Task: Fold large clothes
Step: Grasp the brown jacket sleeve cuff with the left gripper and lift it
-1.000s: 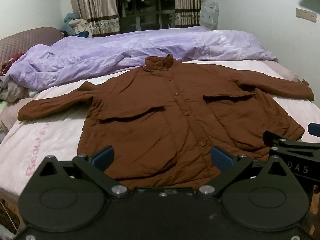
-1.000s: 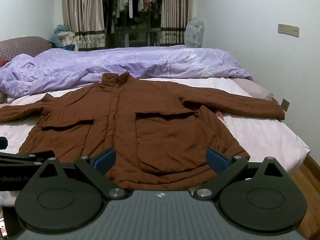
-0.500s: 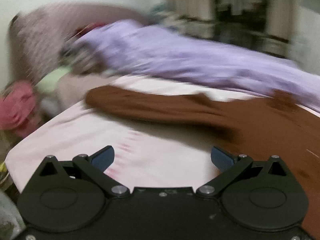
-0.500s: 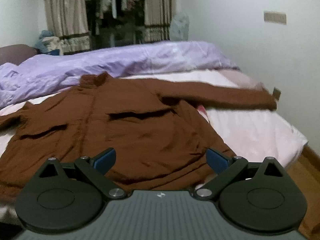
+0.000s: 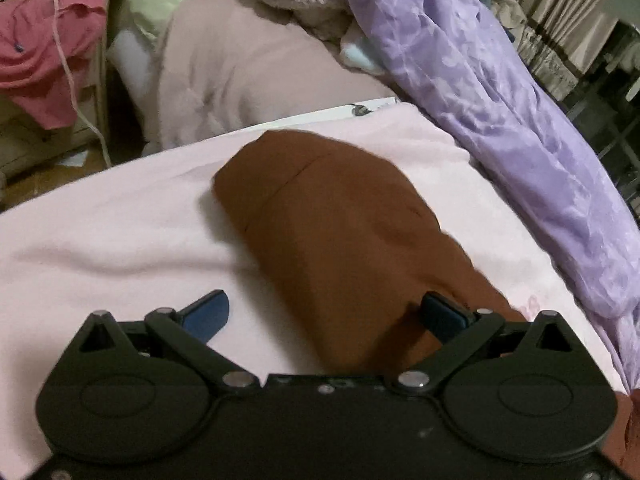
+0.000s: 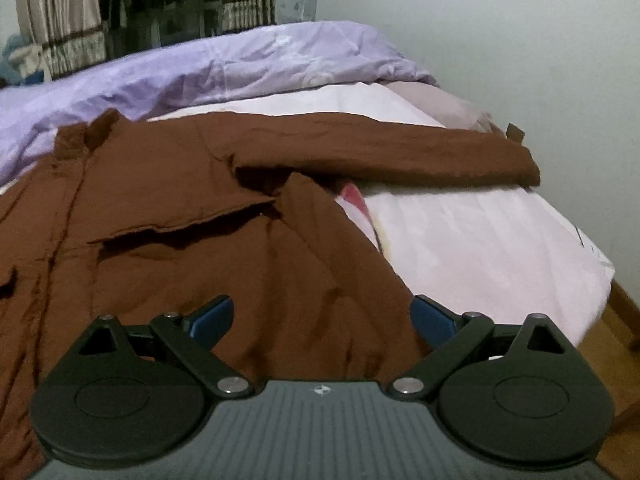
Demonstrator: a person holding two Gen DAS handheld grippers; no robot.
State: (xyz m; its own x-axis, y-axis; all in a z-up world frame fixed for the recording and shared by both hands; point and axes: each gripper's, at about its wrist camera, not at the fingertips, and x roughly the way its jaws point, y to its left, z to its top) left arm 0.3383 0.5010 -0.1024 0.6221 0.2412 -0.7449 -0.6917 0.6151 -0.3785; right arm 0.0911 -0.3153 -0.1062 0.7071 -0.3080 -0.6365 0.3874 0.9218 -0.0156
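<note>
Your left gripper (image 5: 324, 312) has swung way over in the last second: it was looking at the whole brown jacket (image 6: 208, 240) from the hem, and now it's hovering right over the left sleeve (image 5: 332, 232), cuff end toward the upper middle of the frame. Jaws are wide apart, nothing between them yet; one blue pad sits over the pink bedsheet (image 5: 100, 232), the other over the sleeve fabric.

Your right gripper (image 6: 322, 316) moved less. It's just crept in closer at the hem, jaws spread as well and holding nothing. The jacket is spread flat, front up, across the bed, with the right sleeve (image 6: 400, 152) stretched out toward the right of the frame and the purple duvet (image 6: 224, 68) bunched behind the collar.

So I'd say you're lining up the first fold, sleeve in over the body. Nothing's folded so far. Padded fabric, so bite a good chunk near the cuff or it'll slip out.
</note>
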